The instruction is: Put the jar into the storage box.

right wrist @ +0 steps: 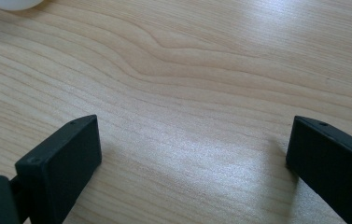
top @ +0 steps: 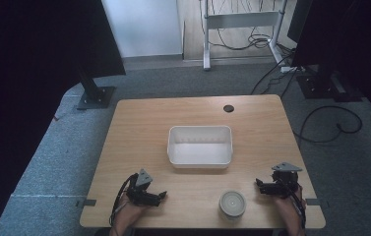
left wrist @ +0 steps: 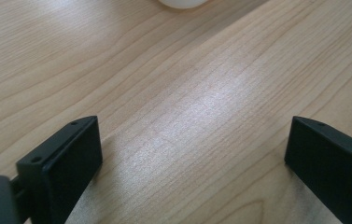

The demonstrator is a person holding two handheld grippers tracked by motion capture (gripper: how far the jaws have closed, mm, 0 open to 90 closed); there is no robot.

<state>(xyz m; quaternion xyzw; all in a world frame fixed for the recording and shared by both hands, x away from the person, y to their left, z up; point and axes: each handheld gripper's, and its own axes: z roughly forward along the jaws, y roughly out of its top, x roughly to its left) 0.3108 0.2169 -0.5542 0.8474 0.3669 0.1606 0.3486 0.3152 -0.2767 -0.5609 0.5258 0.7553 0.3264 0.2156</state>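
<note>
Low in the frame between two wide-open, empty grippers, left (top: 161, 195) and right (top: 259, 184): small round white lidded plastic tub (top: 232, 203), probably light, rigid, smooth-walled; best pinched across its sides; white rectangular plastic bin (top: 200, 161) mid-table.

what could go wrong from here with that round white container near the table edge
The round white container stands close to the near edge of the table, between the left hand-held gripper and the right hand-held gripper. A careless sideways approach might nudge it off that edge.

Both sets of jaws are open and low over the wood, so dragging them could scrape the surface.

The white bin sits beyond; a low carry might clip its near wall.
</note>
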